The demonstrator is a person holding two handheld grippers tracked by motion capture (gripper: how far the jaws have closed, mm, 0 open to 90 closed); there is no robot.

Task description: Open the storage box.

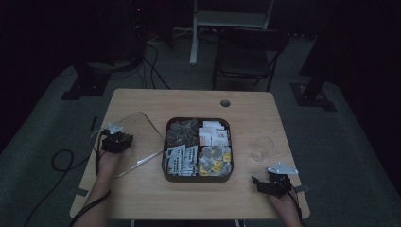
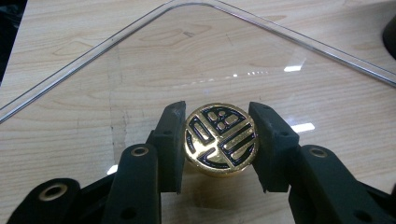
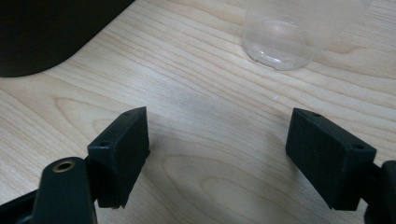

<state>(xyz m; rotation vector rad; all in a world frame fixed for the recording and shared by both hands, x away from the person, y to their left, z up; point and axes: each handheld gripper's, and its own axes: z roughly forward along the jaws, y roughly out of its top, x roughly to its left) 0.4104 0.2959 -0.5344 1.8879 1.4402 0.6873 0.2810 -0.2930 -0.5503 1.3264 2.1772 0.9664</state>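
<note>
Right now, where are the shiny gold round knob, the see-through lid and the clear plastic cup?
gold round knob (image 2: 220, 139), left gripper view, patterned top face.
see-through lid (image 2: 261, 51), left gripper view, flat pane.
clear plastic cup (image 3: 280, 44), right gripper view, its base.

Left tool (image 2: 218, 140) clamped tight; right tool (image 3: 217, 154) jaws wide apart.

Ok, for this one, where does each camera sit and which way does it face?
High view: above the person's side, looking forward and down on the table; forearms and both grippers show.
Left gripper view: rides the left gripper, looking past its jaws, shut on a gold knob of the clear lid.
Right gripper view: along the open right gripper toward a clear cup.
High and right views share the cup.
</note>
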